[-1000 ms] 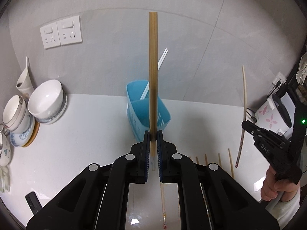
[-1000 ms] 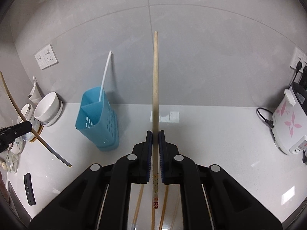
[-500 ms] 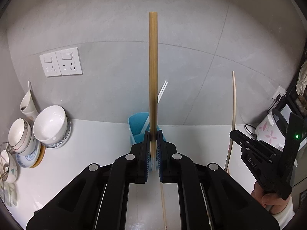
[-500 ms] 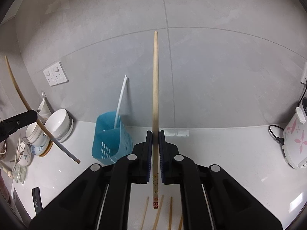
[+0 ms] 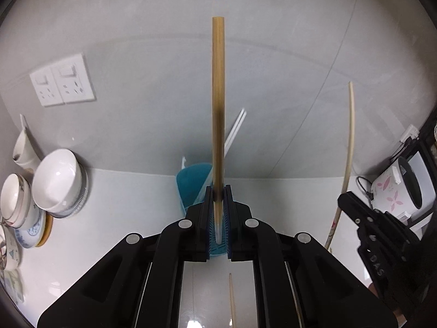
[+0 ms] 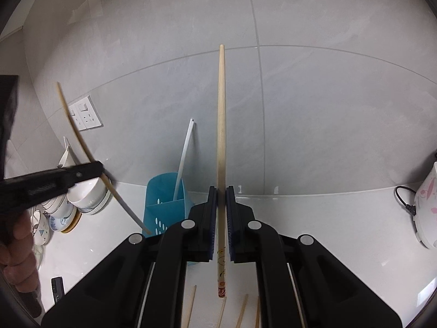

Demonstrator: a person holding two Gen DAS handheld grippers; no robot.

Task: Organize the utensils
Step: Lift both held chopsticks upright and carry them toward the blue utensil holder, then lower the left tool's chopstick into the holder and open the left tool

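I am holding one chopstick in each tool: the left gripper (image 5: pixel 218 213) is clenched on a darker bamboo chopstick (image 5: pixel 218 104) that is standing straight up toward twelve o'clock in its own view, and the right gripper (image 6: pixel 221 216) is clamped on a paler chopstick (image 6: pixel 220 142) with a printed pattern and a red band near its lower end. My worry is the drop into the blue holder (image 6: pixel 164 205), which is sitting on the white counter (image 6: pixel 327 232) against the wall, at about eleven o'clock from the right jaws and almost hidden behind the left ones. Both sticks are long and gripped near one end, so any tilt is swinging the far tip wide; it could clip the holder's rim or the white chopstick (image 6: pixel 184 158) already leaning out of it, and tip the light basket over. The two tools are also converging on one small opening, so the sticks may cross; the left one is appearing at nine o'clock in the right view, slanted. The stacked bowls (image 5: pixel 58 183) at nine o'clock are near enough to be struck. More chopsticks (image 6: pixel 243 311) are lying on the counter at six o'clock, waiting to be collected.
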